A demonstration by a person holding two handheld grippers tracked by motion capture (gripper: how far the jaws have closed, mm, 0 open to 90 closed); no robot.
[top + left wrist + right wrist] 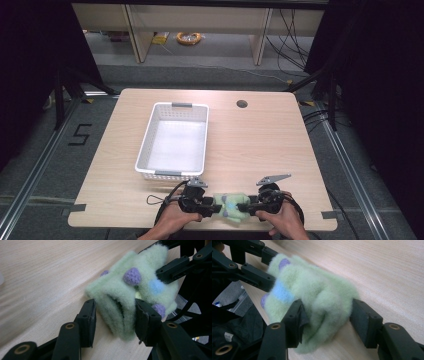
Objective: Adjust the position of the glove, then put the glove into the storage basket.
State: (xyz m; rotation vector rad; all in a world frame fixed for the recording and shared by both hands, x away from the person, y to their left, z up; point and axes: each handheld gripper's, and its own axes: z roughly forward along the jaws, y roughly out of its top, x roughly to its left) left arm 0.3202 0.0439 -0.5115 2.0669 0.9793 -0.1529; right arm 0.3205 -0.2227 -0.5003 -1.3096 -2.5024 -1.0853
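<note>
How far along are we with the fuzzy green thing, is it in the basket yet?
Not yet. The white basket holds nothing. In hand: left gripper and right gripper each straddle an end of the fuzzy green item at the table's near edge, fingers against it. Probably left: lift it and put it in the basket.

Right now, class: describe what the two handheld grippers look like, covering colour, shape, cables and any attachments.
Both the left gripper and the right gripper are black, built from jointed bars with brass-coloured pivot pins. The fingers end in flat, rectangular black pads. Each gripper carries a grey three-cornered plate on top, and a thin black cable loops from the left one. The forearms show no sleeves.
</note>
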